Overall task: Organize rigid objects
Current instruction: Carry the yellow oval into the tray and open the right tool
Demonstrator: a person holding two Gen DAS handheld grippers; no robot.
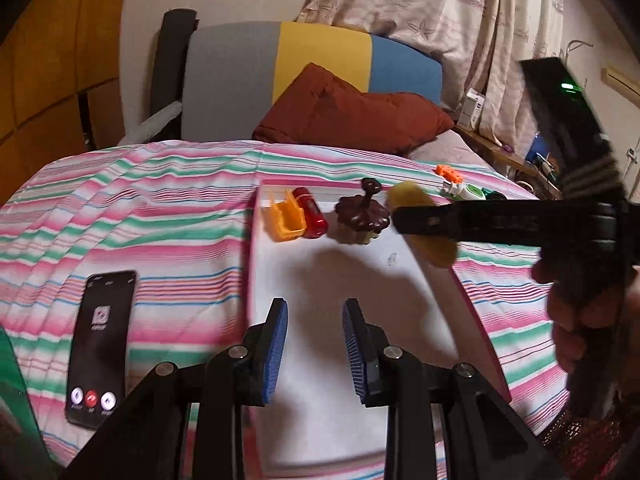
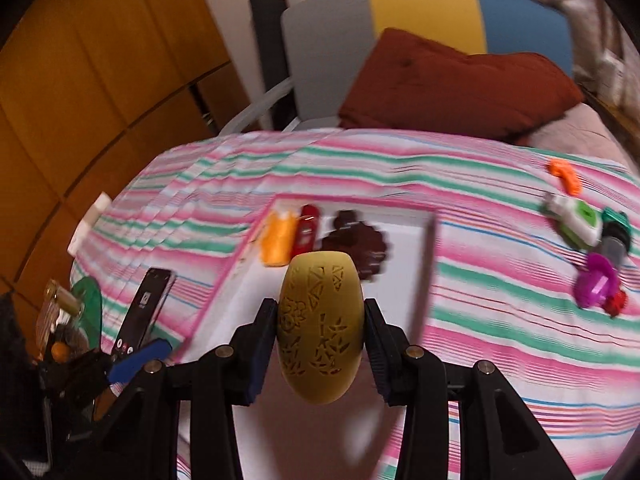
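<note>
Right gripper [image 2: 320, 330] clenched on yellow perforated egg-shaped plastic shell [image 2: 320, 332], above white pink-rimmed tray [image 2: 416, 248]. Best lowered at 12 o'clock, clear of brown flower-shaped lid [image 2: 360, 246]. Left gripper [image 1: 315, 350] released, empty.

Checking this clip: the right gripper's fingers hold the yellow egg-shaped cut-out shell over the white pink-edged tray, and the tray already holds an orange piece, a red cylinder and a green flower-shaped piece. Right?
One detail is wrong: the flower-shaped piece in the white pink-edged tray is dark brown, not green, as the right wrist view shows. The rest stands: the right gripper holds the yellow egg-shaped cut-out shell, and the orange piece and red cylinder lie in the tray.
</note>
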